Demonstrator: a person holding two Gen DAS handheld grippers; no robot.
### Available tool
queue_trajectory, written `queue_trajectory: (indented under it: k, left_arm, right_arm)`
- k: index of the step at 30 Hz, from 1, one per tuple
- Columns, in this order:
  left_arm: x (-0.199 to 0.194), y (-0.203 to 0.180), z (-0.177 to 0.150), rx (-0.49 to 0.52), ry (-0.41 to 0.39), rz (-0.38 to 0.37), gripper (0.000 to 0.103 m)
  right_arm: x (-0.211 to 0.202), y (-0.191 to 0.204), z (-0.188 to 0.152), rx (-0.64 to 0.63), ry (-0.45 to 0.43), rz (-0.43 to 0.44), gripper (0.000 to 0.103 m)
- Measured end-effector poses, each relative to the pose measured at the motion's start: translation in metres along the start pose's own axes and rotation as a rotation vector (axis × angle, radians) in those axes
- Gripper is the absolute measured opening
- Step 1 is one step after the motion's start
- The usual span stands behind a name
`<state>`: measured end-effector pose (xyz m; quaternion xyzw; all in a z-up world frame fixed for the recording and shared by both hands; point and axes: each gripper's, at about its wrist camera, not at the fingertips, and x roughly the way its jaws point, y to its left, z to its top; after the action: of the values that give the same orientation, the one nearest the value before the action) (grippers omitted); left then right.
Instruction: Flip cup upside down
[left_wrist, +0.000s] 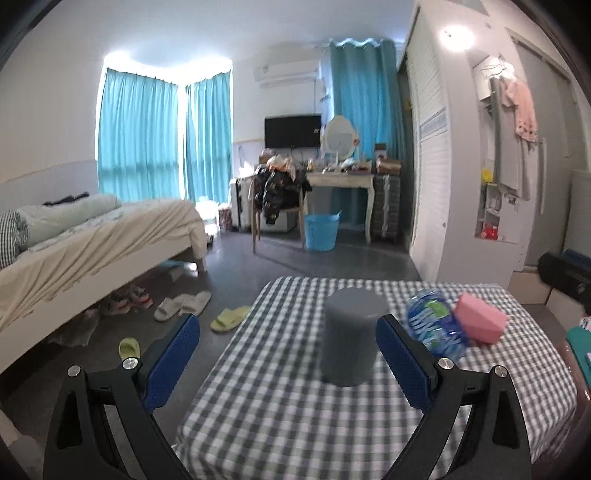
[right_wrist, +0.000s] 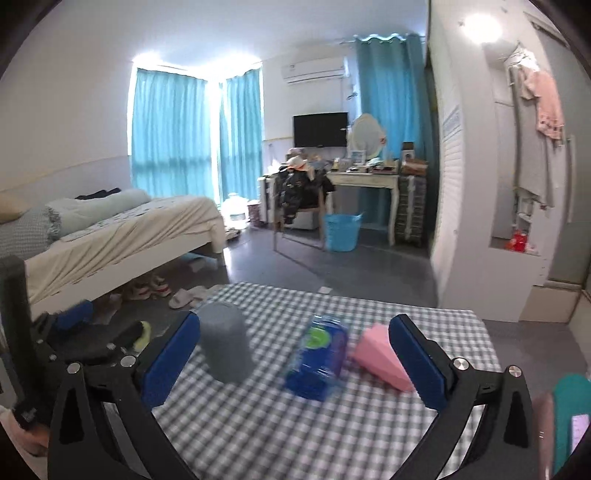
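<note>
Left wrist view: grey cup (left_wrist: 351, 338) standing closed end up on the checked tablecloth (left_wrist: 295, 424), between the spread, empty jaws of the left gripper (left_wrist: 288, 354). Looks light, rigid, smooth-walled, likely slippery; best gripped mid-wall. Right gripper (right_wrist: 295, 354) also wide open, empty. Right of cup: blue bottle (left_wrist: 434, 326), pink block (left_wrist: 480, 325). Beyond cup: bed (left_wrist: 92, 236), blue basket (left_wrist: 321, 232).
</note>
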<state>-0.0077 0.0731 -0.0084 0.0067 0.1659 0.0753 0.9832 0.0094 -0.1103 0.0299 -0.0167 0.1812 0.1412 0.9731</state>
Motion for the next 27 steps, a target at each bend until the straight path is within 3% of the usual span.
queue_trajectory:
  k: [6, 15, 27]
  left_arm:
    - [-0.017, -0.018, -0.013, 0.032, -0.071, 0.056, 0.101]
    - [-0.003, -0.005, -0.034, 0.001, 0.023, 0.056, 0.103]
    - [0.005, 0.001, -0.039, -0.037, 0.059, 0.045, 0.103]
  right_arm:
    - [-0.004, -0.025, -0.022, 0.026, -0.009, -0.021, 0.103]
    - [0.034, -0.024, -0.067, 0.082, 0.120, 0.002, 0.103]
    - [0.038, -0.012, -0.067, 0.034, 0.112, -0.028, 0.103]
